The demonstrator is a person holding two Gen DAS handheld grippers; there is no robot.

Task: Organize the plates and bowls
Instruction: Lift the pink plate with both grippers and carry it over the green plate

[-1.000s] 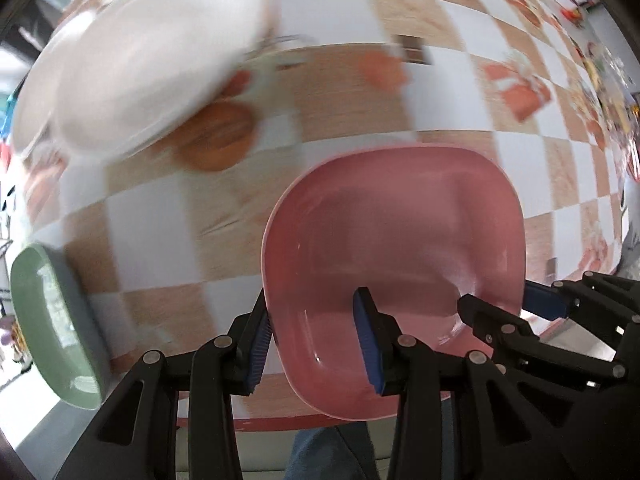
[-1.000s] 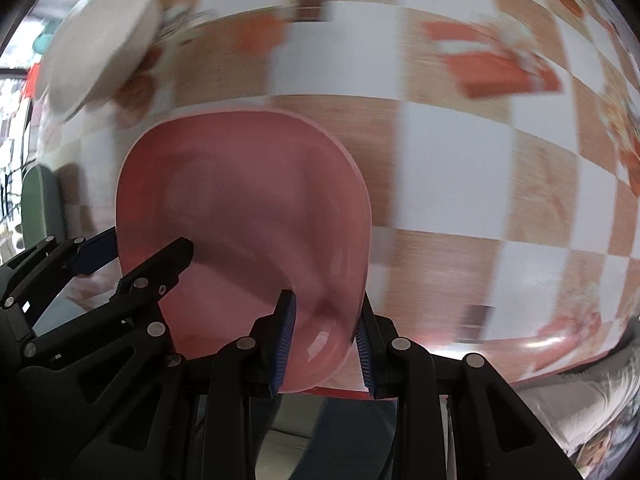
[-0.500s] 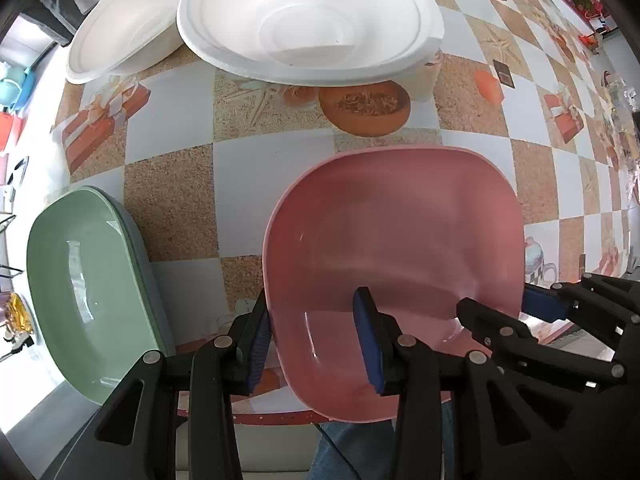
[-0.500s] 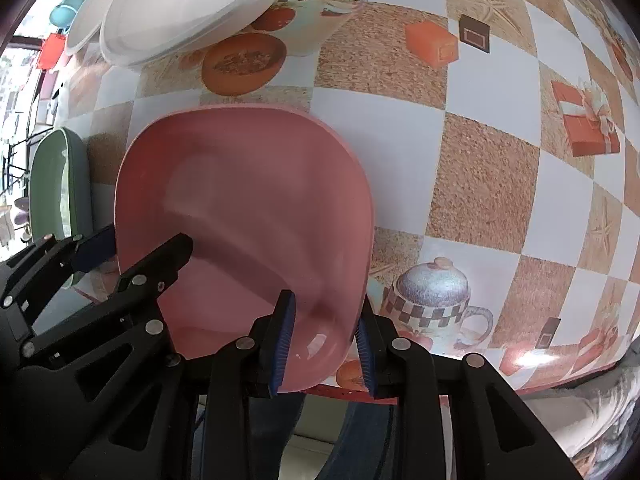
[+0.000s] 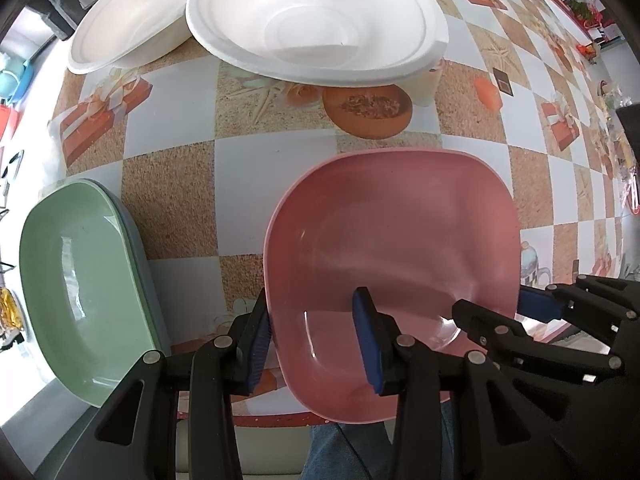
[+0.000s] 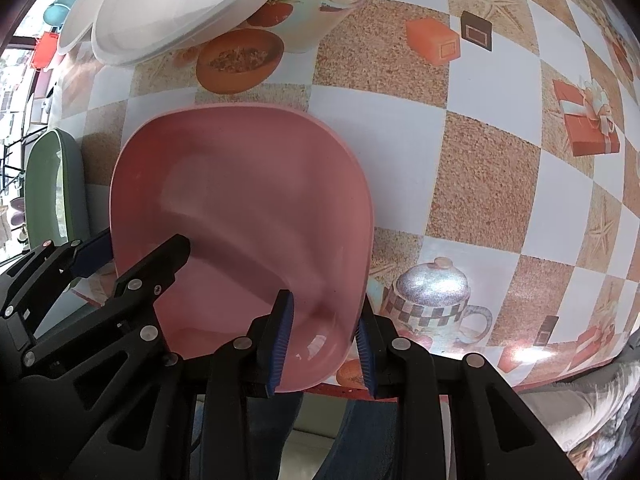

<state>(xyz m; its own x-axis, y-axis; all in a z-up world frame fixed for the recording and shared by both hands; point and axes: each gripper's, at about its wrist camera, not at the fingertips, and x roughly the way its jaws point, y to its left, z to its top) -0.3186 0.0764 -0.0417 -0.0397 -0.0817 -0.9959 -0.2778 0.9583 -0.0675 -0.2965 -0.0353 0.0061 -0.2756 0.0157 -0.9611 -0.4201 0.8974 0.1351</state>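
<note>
A pink square plate (image 5: 392, 240) hangs over the table's near edge, held by both grippers. My left gripper (image 5: 312, 340) is shut on its near-left rim, one blue pad inside the plate and one outside. My right gripper (image 6: 323, 340) is shut on the near-right rim in the same way. The right gripper (image 5: 536, 308) also shows at the plate's right corner in the left wrist view. The left gripper (image 6: 92, 256) sits at the plate's (image 6: 240, 220) left side in the right wrist view. A green plate (image 5: 80, 272) rests on a grey-blue one at the left.
Two white foam bowls (image 5: 312, 20) sit overlapping at the far side, seen too as white bowls (image 6: 180, 8) in the right wrist view. The checked tablecloth (image 5: 280, 156) runs between them and the plates. The green plate (image 6: 52, 188) lies near the table's left edge. A person's jeans (image 5: 344, 456) show below the front edge.
Both grippers carried the pink plate leftward toward the green plate, which now fills more of the left wrist view. The motion blur has cleared. Both grips are unchanged.
</note>
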